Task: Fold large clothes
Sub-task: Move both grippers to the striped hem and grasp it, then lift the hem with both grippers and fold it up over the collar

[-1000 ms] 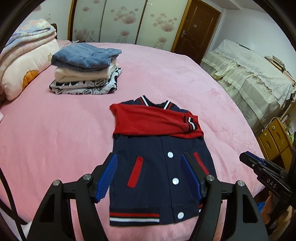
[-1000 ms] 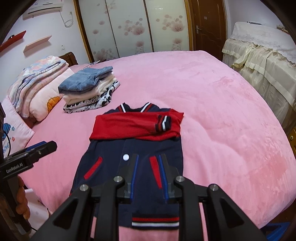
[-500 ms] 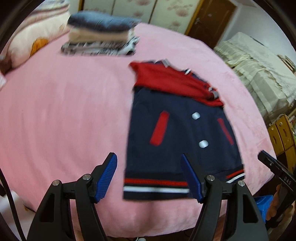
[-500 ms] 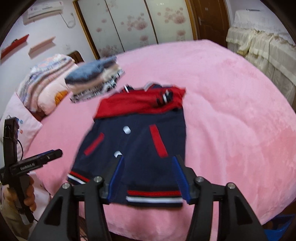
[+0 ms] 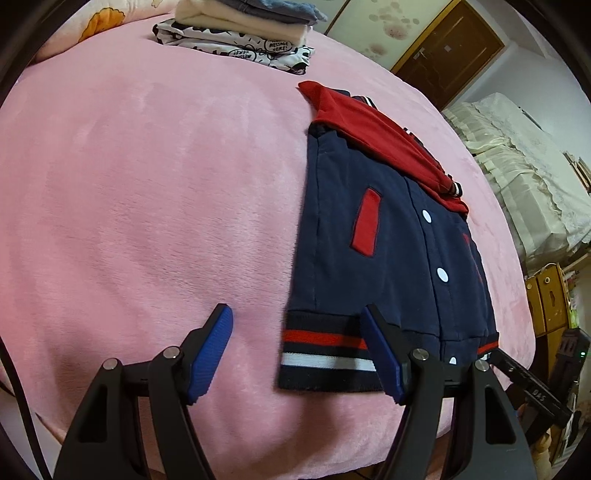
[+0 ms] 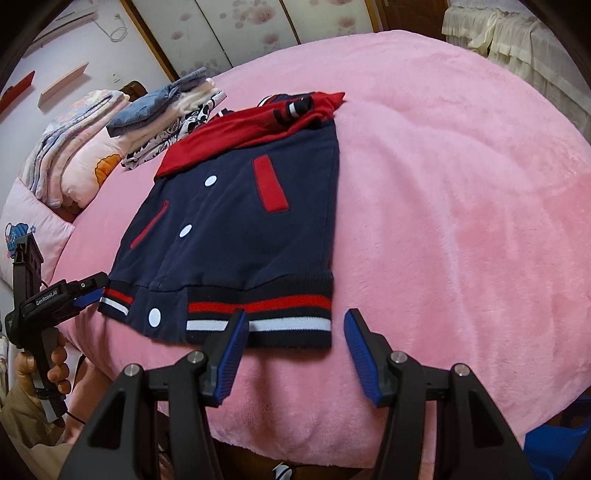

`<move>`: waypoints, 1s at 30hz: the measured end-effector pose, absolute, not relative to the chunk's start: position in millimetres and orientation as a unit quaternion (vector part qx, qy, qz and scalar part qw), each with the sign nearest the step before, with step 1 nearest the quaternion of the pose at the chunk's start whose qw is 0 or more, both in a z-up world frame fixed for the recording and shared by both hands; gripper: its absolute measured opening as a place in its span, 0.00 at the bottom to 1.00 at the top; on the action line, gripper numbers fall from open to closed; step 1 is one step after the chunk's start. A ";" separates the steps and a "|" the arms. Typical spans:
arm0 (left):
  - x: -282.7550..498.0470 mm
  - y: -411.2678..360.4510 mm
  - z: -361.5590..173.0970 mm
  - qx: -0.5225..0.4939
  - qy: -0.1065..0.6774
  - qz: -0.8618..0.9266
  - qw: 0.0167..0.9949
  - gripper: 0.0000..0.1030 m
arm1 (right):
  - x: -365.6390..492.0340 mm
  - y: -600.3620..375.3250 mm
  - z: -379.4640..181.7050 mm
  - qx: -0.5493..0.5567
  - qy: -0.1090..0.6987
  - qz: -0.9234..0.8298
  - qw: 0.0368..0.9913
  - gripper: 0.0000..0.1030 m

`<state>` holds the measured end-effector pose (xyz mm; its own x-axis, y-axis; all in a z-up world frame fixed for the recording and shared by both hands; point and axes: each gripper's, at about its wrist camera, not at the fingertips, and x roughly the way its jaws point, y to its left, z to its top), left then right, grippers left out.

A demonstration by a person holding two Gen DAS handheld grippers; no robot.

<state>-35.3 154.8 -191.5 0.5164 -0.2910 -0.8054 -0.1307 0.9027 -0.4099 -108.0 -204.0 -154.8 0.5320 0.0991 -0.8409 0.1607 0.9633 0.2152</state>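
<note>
A navy varsity jacket [image 5: 388, 251] with red sleeves folded across its chest lies flat on the pink bed [image 5: 147, 221]; it also shows in the right wrist view [image 6: 236, 221]. My left gripper [image 5: 299, 350] is open, low over the striped hem's left corner [image 5: 317, 354]. My right gripper [image 6: 295, 347] is open, low over the hem's right corner [image 6: 295, 325]. Neither holds anything. The left gripper also shows in the right wrist view [image 6: 77, 295] beside the hem's far corner.
A stack of folded clothes [image 5: 240, 33] sits at the far side of the bed, also in the right wrist view [image 6: 166, 107]. Pillows and a quilt [image 6: 74, 147] lie at the headboard. A covered table [image 5: 535, 177] and wooden cabinet [image 5: 550, 295] stand on the right.
Both grippers have dropped and moved out to the jacket's hem corners, left to the left corner, right to the right. The right gripper's jaws have opened wide. The jacket has not moved.
</note>
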 end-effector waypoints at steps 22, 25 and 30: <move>-28.5 130.2 -207.2 -0.207 0.519 -0.104 0.823 0.42 | -98.8 -207.7 -178.9 0.170 0.507 0.019 0.845 0.15; -27.6 131.7 -208.2 -0.224 0.526 -0.110 0.813 0.22 | -95.6 -202.0 -175.4 0.152 0.512 0.019 0.845 0.11; -25.9 128.7 -206.0 -0.239 0.533 -0.112 0.804 0.11 | -95.8 -197.6 -168.0 0.134 0.510 0.012 0.849 0.10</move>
